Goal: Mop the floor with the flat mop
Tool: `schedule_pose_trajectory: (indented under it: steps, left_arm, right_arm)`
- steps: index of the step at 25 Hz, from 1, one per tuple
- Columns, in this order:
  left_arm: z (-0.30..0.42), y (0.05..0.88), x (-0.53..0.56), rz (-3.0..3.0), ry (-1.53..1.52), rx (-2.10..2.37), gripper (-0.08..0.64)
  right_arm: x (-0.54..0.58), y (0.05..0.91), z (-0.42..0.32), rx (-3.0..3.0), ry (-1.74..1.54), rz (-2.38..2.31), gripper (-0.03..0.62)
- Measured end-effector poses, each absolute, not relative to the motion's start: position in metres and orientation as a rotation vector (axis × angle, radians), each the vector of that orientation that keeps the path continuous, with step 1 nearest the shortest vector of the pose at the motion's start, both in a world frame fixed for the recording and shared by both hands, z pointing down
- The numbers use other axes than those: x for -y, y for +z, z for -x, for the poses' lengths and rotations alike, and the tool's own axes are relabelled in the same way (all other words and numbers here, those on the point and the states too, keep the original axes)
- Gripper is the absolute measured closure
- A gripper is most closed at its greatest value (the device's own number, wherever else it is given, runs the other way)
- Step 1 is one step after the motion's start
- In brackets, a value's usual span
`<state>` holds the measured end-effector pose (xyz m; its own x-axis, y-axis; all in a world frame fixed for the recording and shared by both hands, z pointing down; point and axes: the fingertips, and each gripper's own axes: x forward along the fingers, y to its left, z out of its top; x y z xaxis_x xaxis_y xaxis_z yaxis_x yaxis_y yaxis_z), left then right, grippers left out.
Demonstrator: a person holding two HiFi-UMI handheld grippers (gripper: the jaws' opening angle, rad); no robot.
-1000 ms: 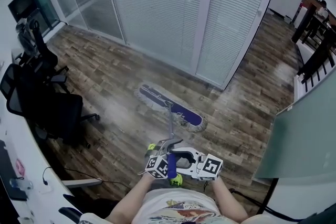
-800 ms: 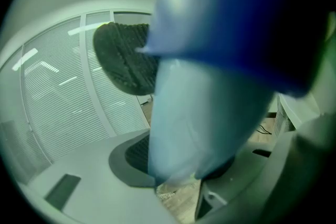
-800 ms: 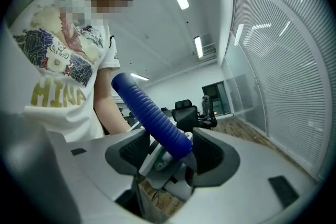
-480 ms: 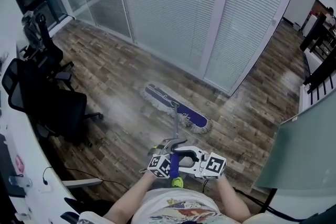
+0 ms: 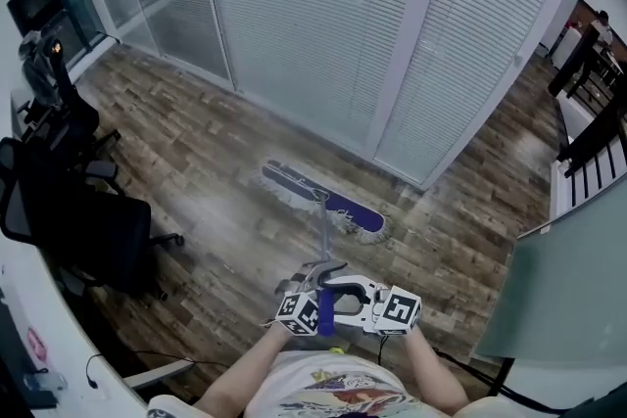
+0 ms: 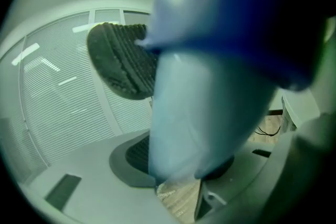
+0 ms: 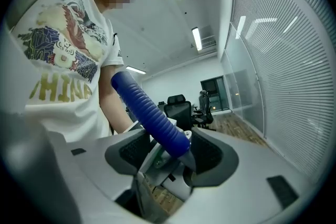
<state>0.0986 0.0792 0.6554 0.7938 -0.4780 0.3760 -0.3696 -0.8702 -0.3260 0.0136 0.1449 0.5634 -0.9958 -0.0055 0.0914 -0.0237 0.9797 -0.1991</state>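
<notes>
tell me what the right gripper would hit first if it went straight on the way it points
The mop's blue handle grip: it sits clamped between the jaws of the right gripper. Beyond it, probably the black office chair, though depth is unclear.

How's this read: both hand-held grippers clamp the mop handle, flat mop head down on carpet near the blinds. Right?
Wrong floor: the head view shows wood planks, not carpet. Otherwise right: left hand-held gripper and right hand-held gripper clamp the mop handle, flat mop head down near the blinds.
</notes>
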Motion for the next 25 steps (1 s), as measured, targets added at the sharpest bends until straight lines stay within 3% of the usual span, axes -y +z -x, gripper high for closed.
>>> schedule_pose_trajectory:
  steps: [14, 25]
  left_arm:
    - [-0.013, 0.646, 0.085, 2.786, -0.617, -0.552, 0.405]
    - [-0.032, 0.634, 0.212, 2.813, -0.622, -0.588, 0.405]
  right_arm:
    - [0.027, 0.555, 0.079, 3.07, 0.314, -0.198, 0.354]
    - [0.155, 0.54, 0.058, 3.112, 0.341, -0.156, 0.354]
